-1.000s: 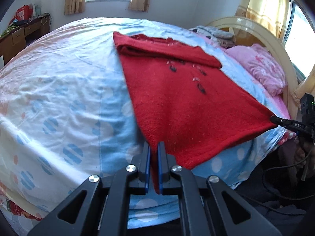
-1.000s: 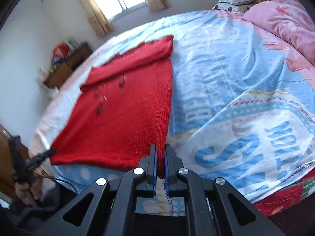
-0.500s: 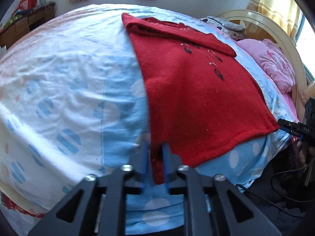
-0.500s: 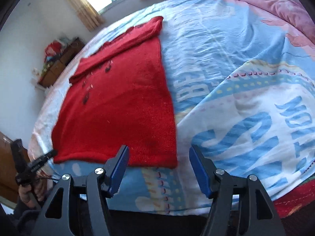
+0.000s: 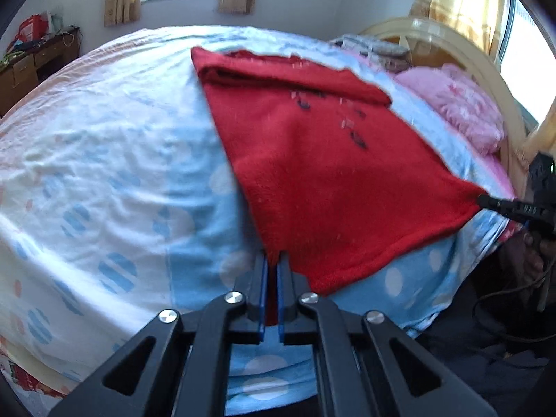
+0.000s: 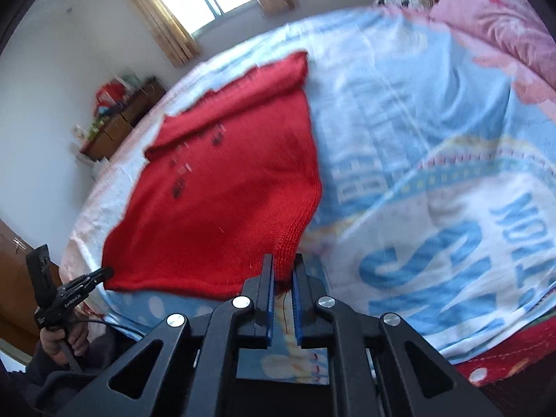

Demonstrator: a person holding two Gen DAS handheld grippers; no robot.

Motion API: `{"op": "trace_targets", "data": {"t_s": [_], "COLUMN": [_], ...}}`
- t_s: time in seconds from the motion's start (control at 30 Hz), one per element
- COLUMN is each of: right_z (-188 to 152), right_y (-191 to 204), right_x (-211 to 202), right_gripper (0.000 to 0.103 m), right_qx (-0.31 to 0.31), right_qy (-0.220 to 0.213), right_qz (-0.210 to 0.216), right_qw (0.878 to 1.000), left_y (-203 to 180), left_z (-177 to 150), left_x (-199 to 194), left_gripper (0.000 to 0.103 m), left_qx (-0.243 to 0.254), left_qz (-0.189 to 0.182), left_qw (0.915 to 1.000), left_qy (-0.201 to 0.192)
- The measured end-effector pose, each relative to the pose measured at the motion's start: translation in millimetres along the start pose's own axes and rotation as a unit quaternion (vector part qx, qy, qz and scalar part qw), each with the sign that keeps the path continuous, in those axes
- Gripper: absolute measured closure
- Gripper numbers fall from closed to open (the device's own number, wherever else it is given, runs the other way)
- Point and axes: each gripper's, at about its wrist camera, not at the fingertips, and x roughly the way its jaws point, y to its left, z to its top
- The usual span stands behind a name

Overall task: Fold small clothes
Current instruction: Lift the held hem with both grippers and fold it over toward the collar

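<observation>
A red knitted sweater (image 5: 326, 160) lies spread on the bed, its far end folded over, with small dark marks on its front. It also shows in the right wrist view (image 6: 222, 187). My left gripper (image 5: 272, 260) is shut on the sweater's near left bottom corner. My right gripper (image 6: 283, 267) is closed on the near right bottom corner, with cloth between the blue pads. Each gripper appears in the other's view, at the opposite corner: the right one (image 5: 493, 203) and the left one (image 6: 100, 274).
The bed (image 5: 104, 173) has a pale blue and white dotted cover, printed with large letters (image 6: 451, 243) on the right side. Pink pillows (image 5: 462, 111) and a curved headboard (image 5: 451, 34) are at the right. A wooden desk (image 5: 34, 62) stands by the far wall.
The right gripper was shut on the corner, opened half a second ago, and has closed on the corner again. The left gripper kept its hold. The hem is pulled taut between them.
</observation>
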Motion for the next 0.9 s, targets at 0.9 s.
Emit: {"op": "trace_targets", "data": {"t_s": [0.9], "right_z": [178.1], "right_y": [46.2], "right_x": [0.4], "right_gripper": [0.096], "right_qx": [-0.023], "right_qy": [-0.162], "right_qz": [0.016], "right_qw": [0.986], "left_y": [49.4], "left_z": [167.0], "left_x": [3.4], "left_gripper": [0.099], "left_qx": [-0.082], "left_qz": [-0.066], "left_qw": [0.9884], "left_qy": [-0.110]}}
